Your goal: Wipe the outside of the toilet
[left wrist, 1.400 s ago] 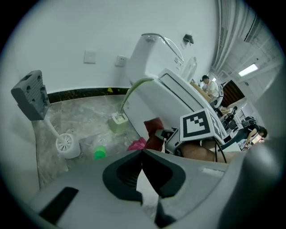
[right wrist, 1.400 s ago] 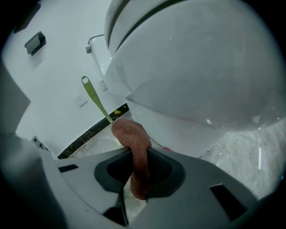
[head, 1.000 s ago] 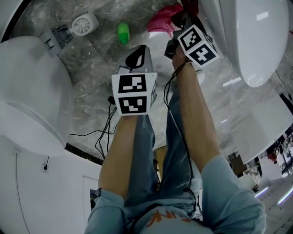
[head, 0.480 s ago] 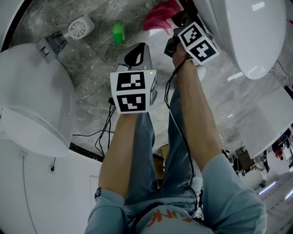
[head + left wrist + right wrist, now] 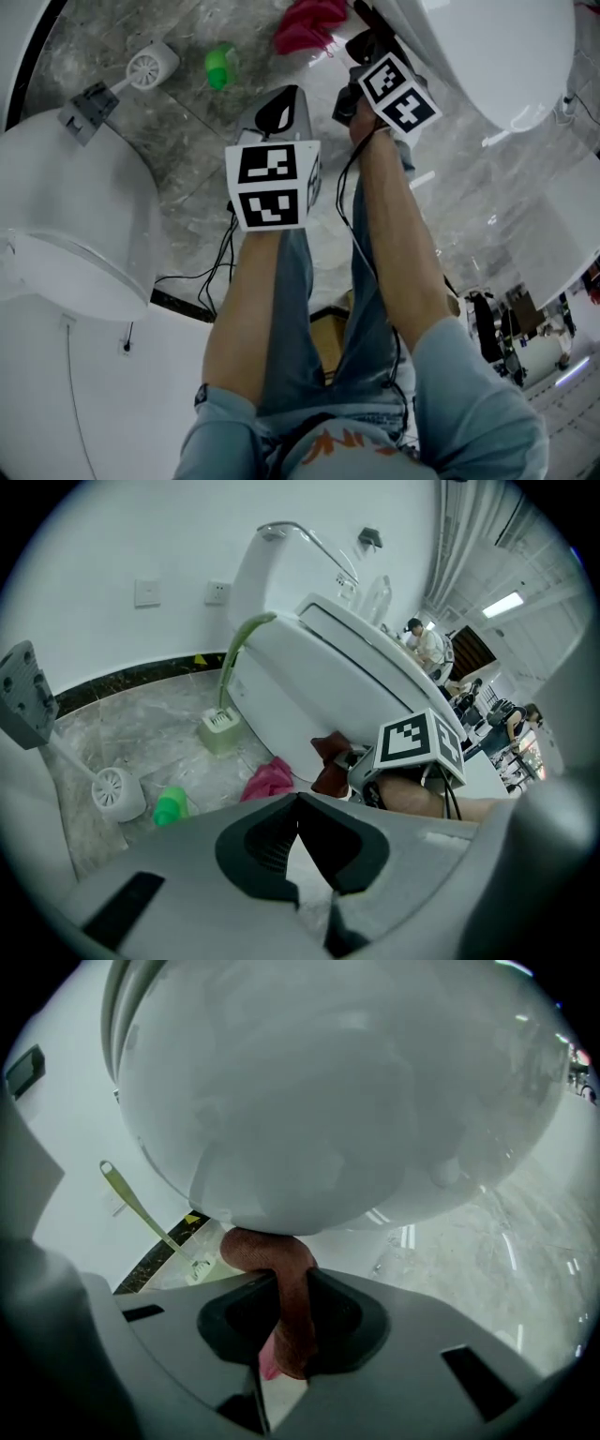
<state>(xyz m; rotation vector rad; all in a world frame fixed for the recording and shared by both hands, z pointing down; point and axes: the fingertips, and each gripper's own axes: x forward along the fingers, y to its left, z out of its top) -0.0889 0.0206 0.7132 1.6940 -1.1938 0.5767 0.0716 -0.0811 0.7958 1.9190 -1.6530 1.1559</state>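
The toilet [image 5: 328,1091] fills most of my right gripper view, its white bowl curving overhead; in the head view it sits at the upper right [image 5: 487,56]. My right tool [image 5: 286,1335] is pinching a reddish-brown cloth [image 5: 281,1279], and the bunched top of the cloth touches the underside of the bowl. From the left gripper view, that cloth [image 5: 330,761] shows dark red against the base of the toilet [image 5: 309,677].

My left tool [image 5: 300,841] hangs just beside the right one, its jaws pressed together with nothing between them, over the marble floor [image 5: 187,141].

Farther out on the floor lie a pink rag [image 5: 307,21], a green bottle [image 5: 219,67] and a round white brush holder [image 5: 150,66]. A second toilet [image 5: 66,216] stands at my left.
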